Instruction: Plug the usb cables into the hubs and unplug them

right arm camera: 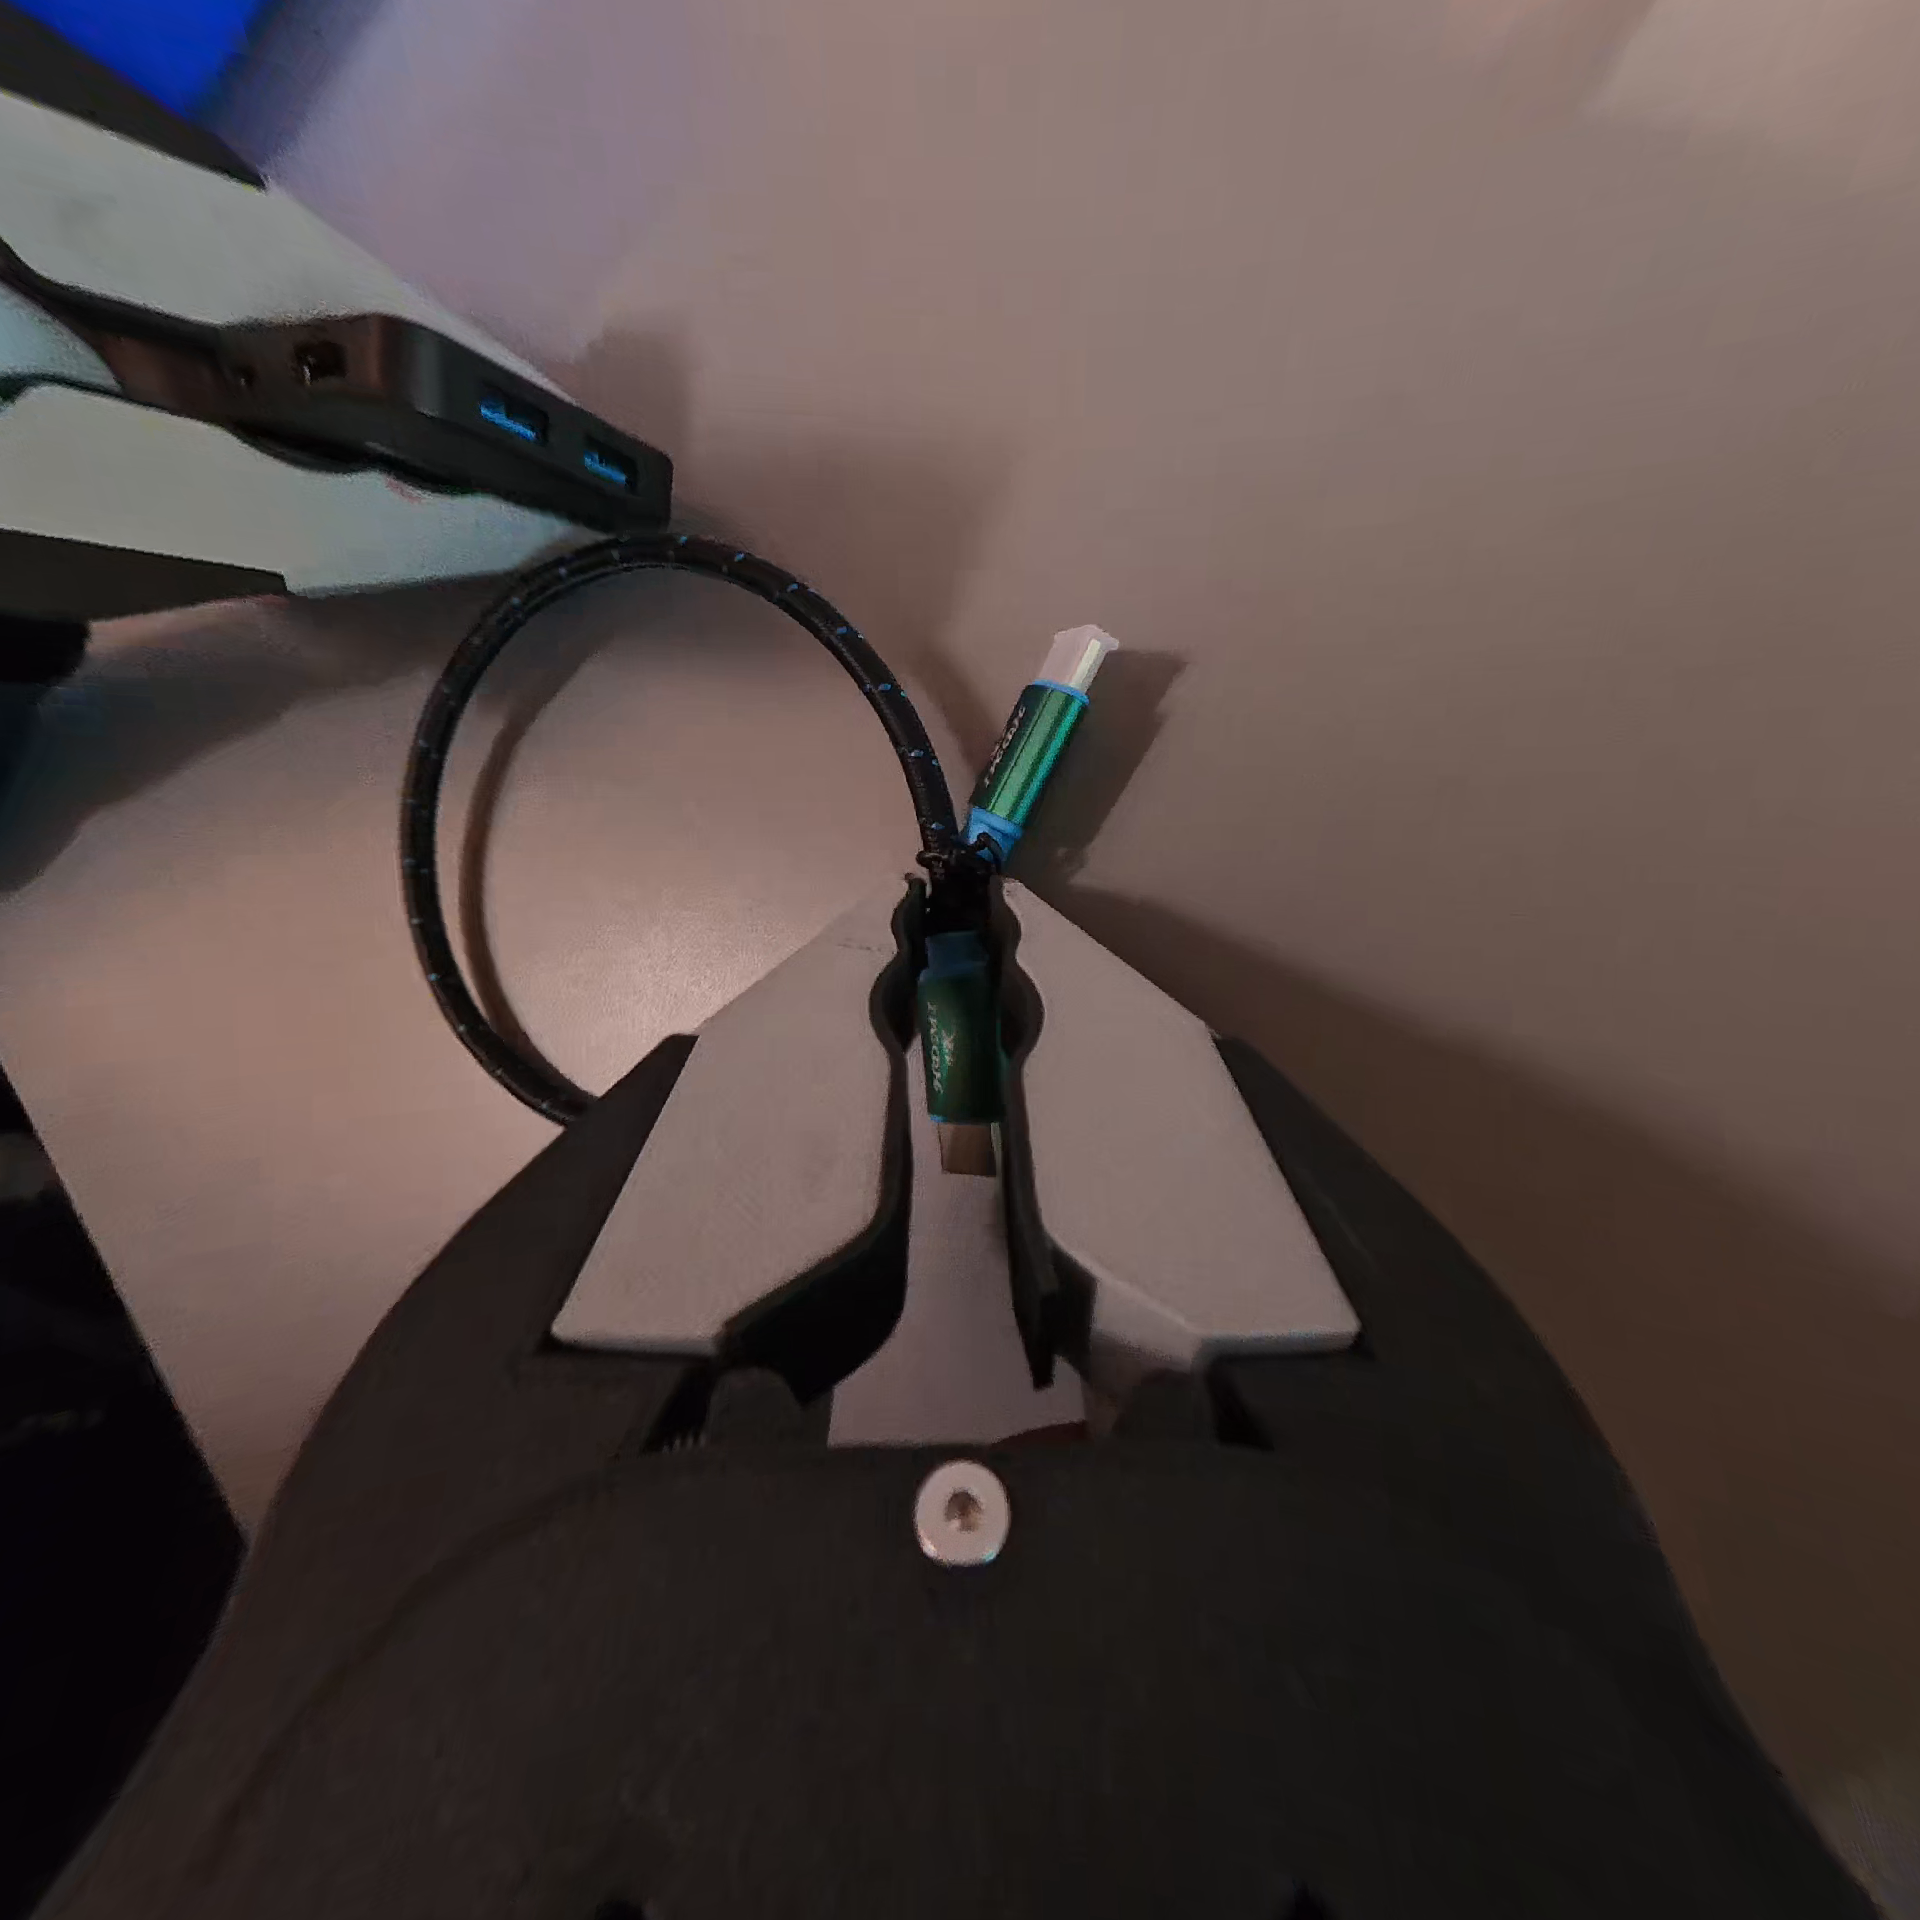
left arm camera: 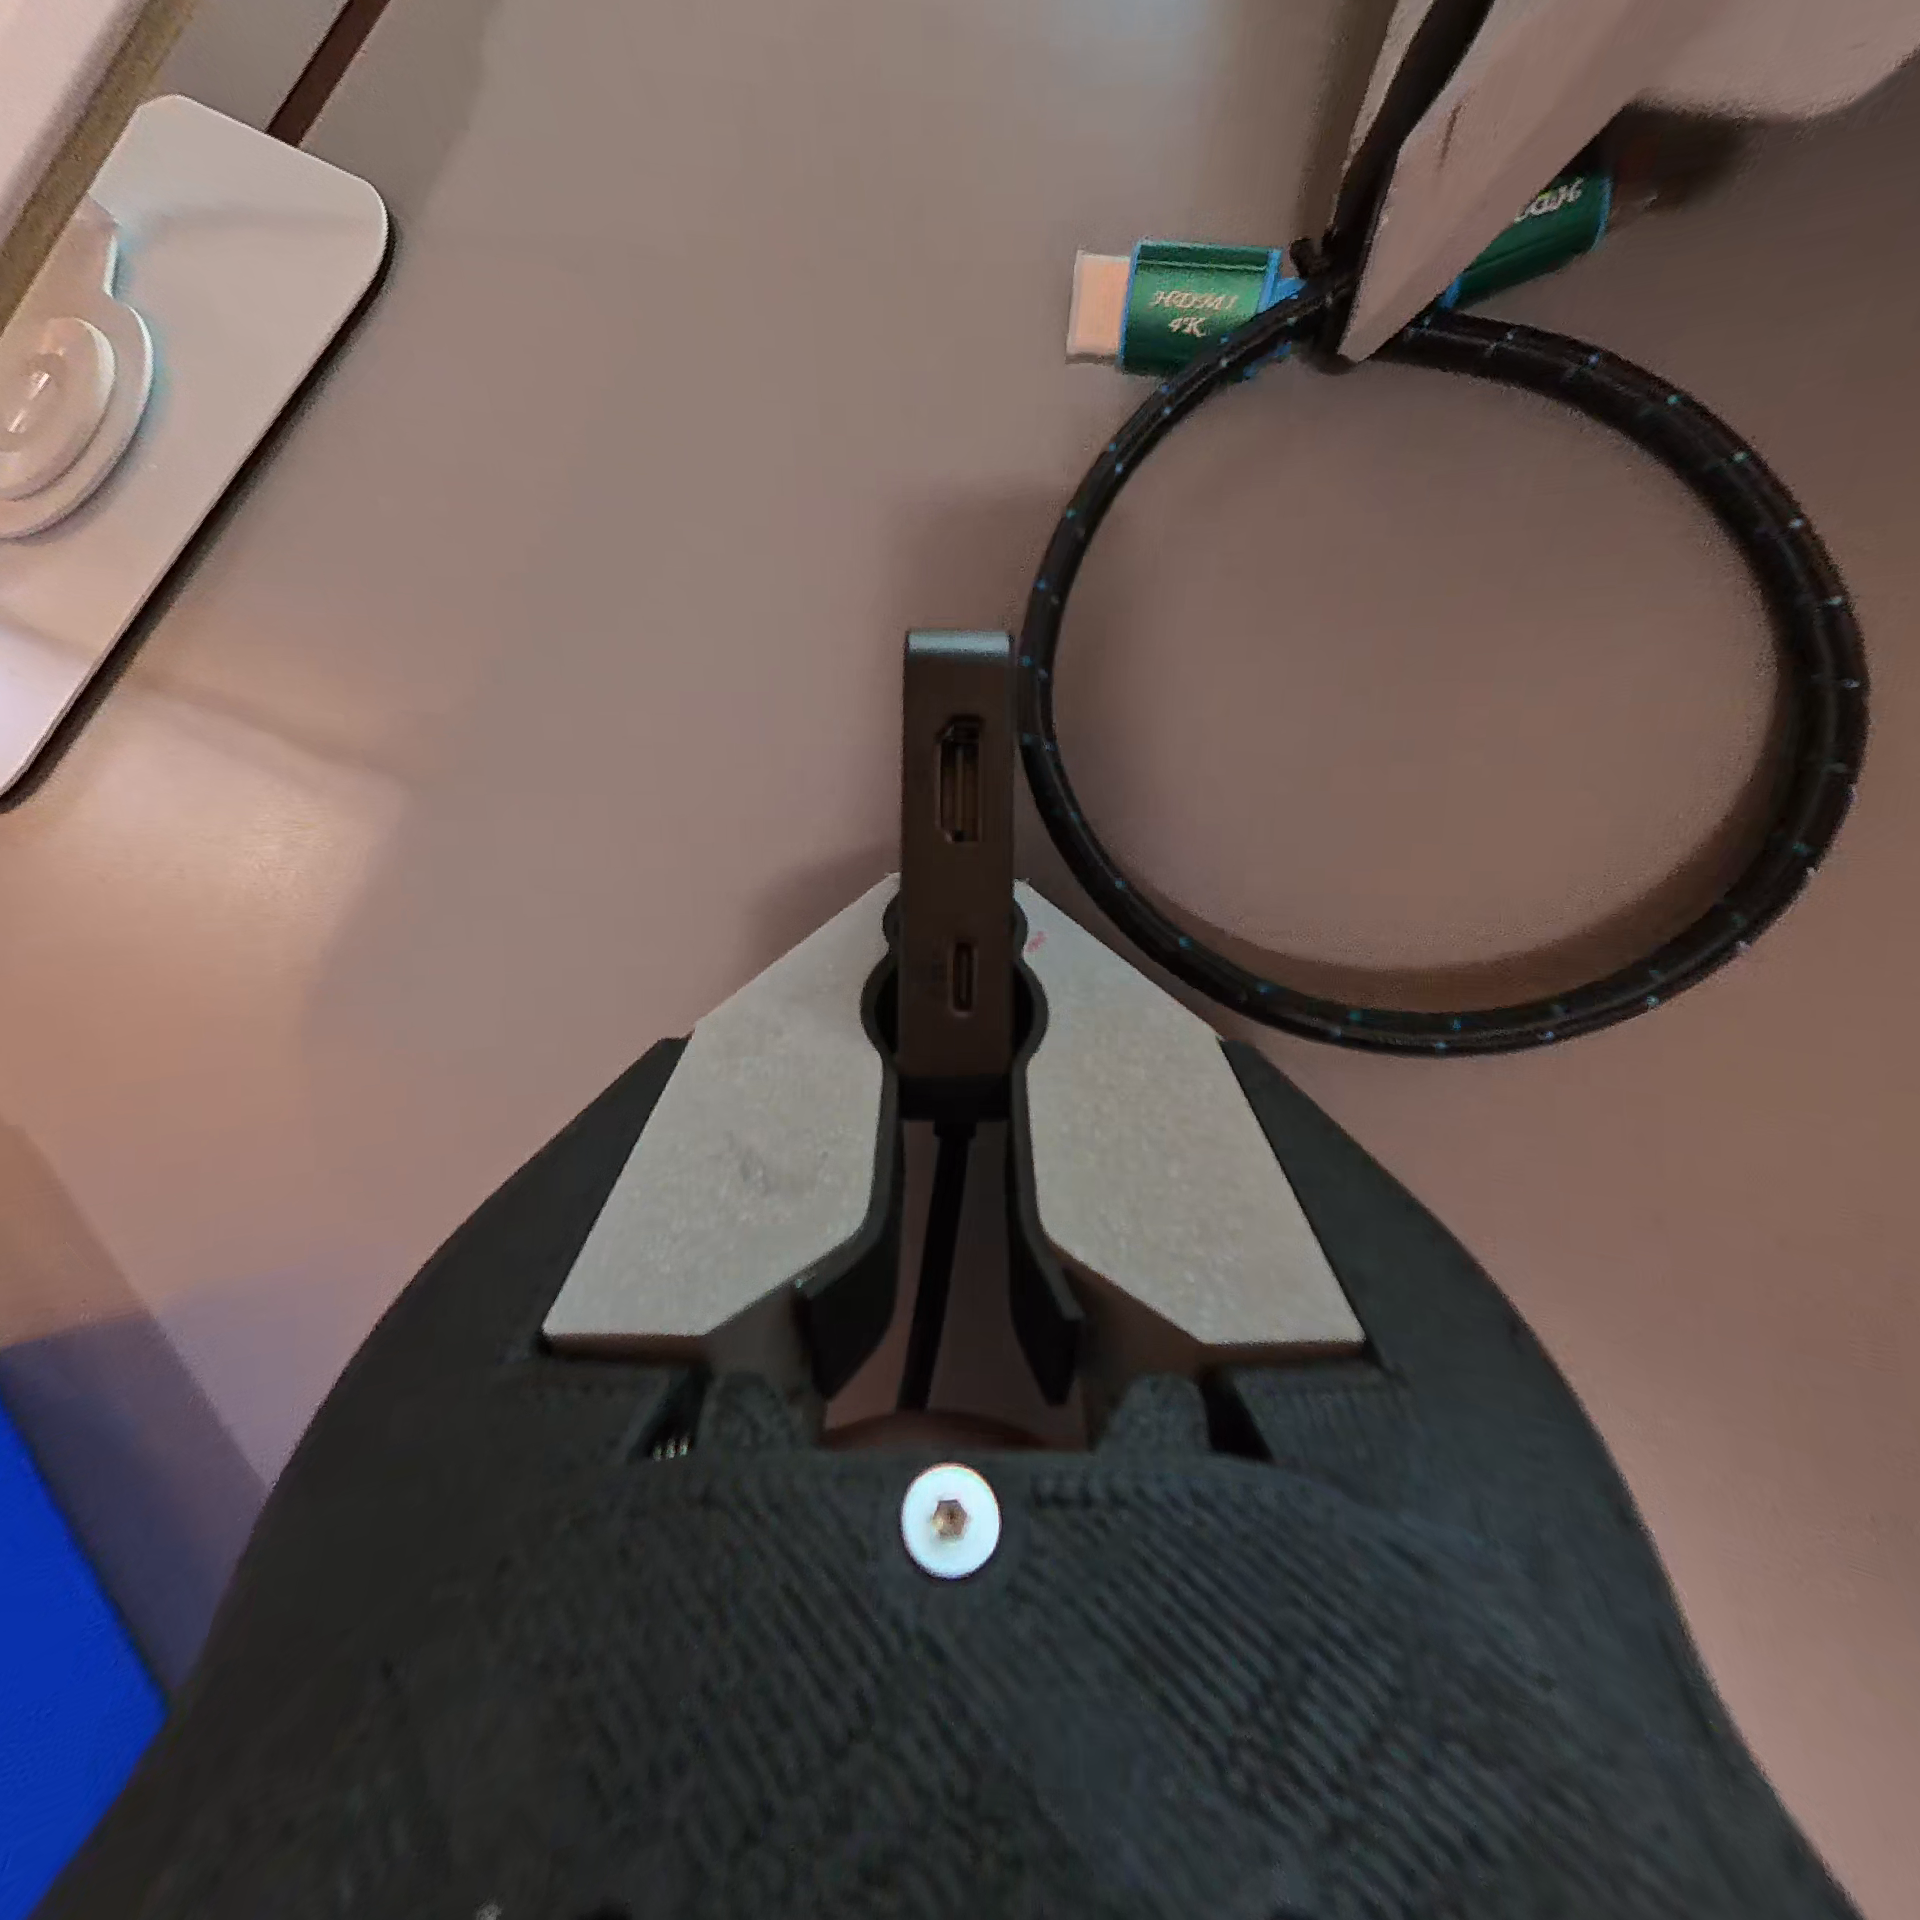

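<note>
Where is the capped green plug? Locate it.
In the right wrist view, the capped green plug sits just beyond the right gripper, right of the coiled black cable.

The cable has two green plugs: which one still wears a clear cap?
The free plug beside the right gripper; the other plug, bare-tipped, is clamped in its jaws.

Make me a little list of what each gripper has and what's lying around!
left gripper: shut on black hub, ports facing the camera
right gripper: shut on green plug by the coil's tie
cable: black braided coil with blue flecks
other plug: green, clear cap on its tip, free
table: brown
white stand base: far left
</note>
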Available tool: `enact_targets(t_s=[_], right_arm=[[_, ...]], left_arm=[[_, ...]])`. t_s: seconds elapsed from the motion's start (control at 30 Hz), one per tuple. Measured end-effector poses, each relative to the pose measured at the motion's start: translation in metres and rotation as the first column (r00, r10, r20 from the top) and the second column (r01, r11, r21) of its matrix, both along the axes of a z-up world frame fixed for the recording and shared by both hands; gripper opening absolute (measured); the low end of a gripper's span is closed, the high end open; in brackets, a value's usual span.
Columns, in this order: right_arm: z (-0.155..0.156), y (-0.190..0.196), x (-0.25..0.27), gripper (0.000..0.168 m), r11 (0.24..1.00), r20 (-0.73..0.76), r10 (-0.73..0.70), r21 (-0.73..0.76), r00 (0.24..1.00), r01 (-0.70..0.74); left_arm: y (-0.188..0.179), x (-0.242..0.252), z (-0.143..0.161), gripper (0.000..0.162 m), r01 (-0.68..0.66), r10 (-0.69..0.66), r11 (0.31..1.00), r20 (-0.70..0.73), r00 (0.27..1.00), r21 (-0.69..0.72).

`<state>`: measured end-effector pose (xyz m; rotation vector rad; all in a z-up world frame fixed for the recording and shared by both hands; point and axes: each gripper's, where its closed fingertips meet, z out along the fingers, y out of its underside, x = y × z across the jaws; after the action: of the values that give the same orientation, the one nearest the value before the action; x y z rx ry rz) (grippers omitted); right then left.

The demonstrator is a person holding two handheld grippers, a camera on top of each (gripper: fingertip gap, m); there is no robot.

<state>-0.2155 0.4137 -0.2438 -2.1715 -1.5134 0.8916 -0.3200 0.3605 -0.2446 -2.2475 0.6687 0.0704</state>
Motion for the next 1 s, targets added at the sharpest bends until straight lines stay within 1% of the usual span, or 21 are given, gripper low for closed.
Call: enact_targets(t_s=[0.1, 0.2, 0.3, 0.33, 0.4, 0.43, 0.47, 0.5, 0.53, 0.6, 0.67, 0.73, 0.8, 0.83, 0.87, 1.0], right_arm=[[0.003, -0.005, 0.001, 0.017, 0.996, 0.169, 0.085, -0.021, 0.982, -0.083], [0.001, -0.009, 0.008, 0.022, 0.988, 0.382, 0.145, -0.005, 0.913, -0.155], [0.0, -0.004, 0.013, 0.023, 0.975, 0.543, 0.124, 0.09, 0.83, -0.205], [0.0, -0.003, 0.015, 0.024, 0.969, 0.58, 0.114, 0.114, 0.807, -0.219], [0.006, -0.003, 0.015, 0.018, 0.956, 0.608, 0.098, 0.162, 0.788, -0.243], [0.013, -0.002, 0.011, 0.018, 0.946, 0.587, 0.088, 0.204, 0.805, -0.252], [0.023, -0.003, 0.002, 0.023, 0.931, 0.541, 0.097, 0.247, 0.836, -0.268], [0.032, -0.009, -0.011, 0.031, 0.912, 0.473, 0.135, 0.285, 0.871, -0.296], [0.042, -0.017, -0.025, 0.034, 0.885, 0.39, 0.195, 0.326, 0.9, -0.333], [0.057, -0.035, -0.05, 0.032, 0.821, 0.227, 0.324, 0.415, 0.918, -0.392], [0.061, -0.052, -0.065, 0.033, 0.777, 0.099, 0.435, 0.461, 0.895, -0.429], [0.061, -0.072, -0.076, 0.043, 0.764, -0.046, 0.54, 0.445, 0.84, -0.467], [0.063, -0.085, -0.082, 0.036, 0.778, -0.191, 0.586, 0.405, 0.787, -0.481], [0.063, -0.088, -0.083, 0.025, 0.78, -0.231, 0.598, 0.386, 0.767, -0.492], [0.062, -0.089, -0.083, 0.02, 0.778, -0.255, 0.608, 0.379, 0.752, -0.5], [0.059, -0.093, -0.076, 0.014, 0.751, -0.294, 0.653, 0.375, 0.698, -0.544]], left_arm=[[0.0, 0.0, 0.0, 0.013, 0.002, -0.002, 1.0, -0.006, 1.0, 0.001], [-0.001, 0.0, 0.0, 0.012, 0.001, -0.001, 1.0, -0.002, 1.0, -0.003], [-0.003, -0.003, 0.0, 0.012, -0.002, 0.002, 1.0, 0.0, 1.0, -0.007], [-0.003, -0.003, 0.0, 0.012, -0.002, 0.002, 1.0, 0.003, 1.0, -0.01], [-0.004, -0.004, 0.0, 0.012, 0.001, -0.001, 1.0, 0.007, 1.0, -0.016], [-0.005, -0.004, 0.0, 0.012, 0.008, -0.008, 1.0, 0.006, 1.0, -0.017], [-0.006, -0.003, 0.0, 0.012, 0.017, -0.017, 1.0, 0.007, 1.0, -0.018], [-0.007, -0.002, 0.0, 0.012, 0.025, -0.025, 0.999, 0.013, 1.0, -0.022], [-0.008, -0.001, 0.0, 0.012, 0.035, -0.035, 0.999, 0.021, 0.999, -0.027], [-0.01, 0.002, -0.001, 0.012, 0.052, -0.05, 0.998, 0.04, 0.998, -0.037], [-0.012, 0.009, 0.001, 0.012, 0.085, -0.082, 0.995, 0.069, 0.994, -0.041], [-0.017, 0.022, 0.005, 0.012, 0.146, -0.14, 0.988, 0.139, 0.98, -0.039], [-0.021, 0.035, 0.012, 0.012, 0.193, -0.183, 0.981, 0.216, 0.959, -0.028], [-0.022, 0.038, 0.015, 0.013, 0.208, -0.197, 0.978, 0.239, 0.951, -0.02], [-0.024, 0.04, 0.017, 0.013, 0.221, -0.209, 0.975, 0.253, 0.945, -0.023], [-0.027, 0.043, 0.014, 0.013, 0.255, -0.24, 0.966, 0.24, 0.941, -0.033]])
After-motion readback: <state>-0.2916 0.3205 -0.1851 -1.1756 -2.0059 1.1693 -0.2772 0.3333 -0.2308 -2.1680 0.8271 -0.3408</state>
